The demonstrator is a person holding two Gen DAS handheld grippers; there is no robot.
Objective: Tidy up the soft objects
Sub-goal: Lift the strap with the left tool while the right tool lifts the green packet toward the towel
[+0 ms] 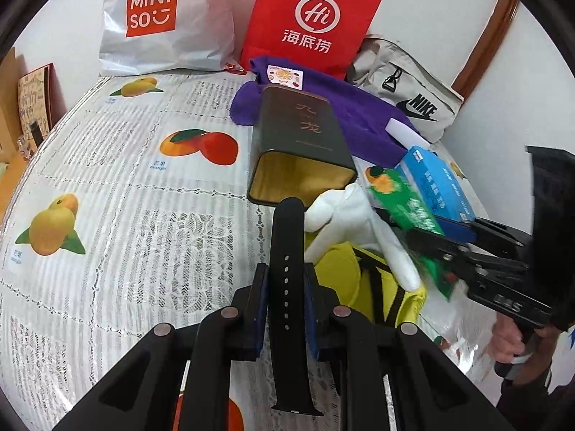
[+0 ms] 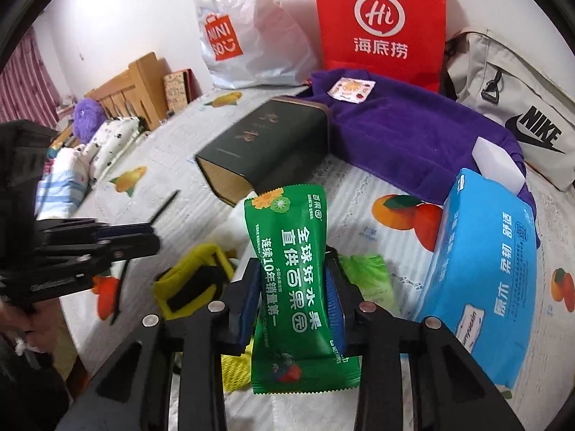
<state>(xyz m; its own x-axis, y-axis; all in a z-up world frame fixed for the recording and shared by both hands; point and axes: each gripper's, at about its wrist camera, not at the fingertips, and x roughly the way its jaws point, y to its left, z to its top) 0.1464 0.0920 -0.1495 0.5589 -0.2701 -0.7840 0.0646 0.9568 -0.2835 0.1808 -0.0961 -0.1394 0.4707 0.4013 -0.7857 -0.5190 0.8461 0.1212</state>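
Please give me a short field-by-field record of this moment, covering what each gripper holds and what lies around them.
surface: table covered with a fruit-print cloth
left gripper: shut on black watch strap, pointing toward the tin
right gripper: fingers clamped on green wet-wipe packet
dark tin: lying on its side, open end facing the left camera
purple towel: behind the tin
blue tissue pack: right of the right gripper
white glove: resting partly on a yellow pouch

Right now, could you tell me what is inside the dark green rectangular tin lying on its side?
The dark green rectangular tin shows only bare golden walls near its open mouth; its deeper end is hidden from view.
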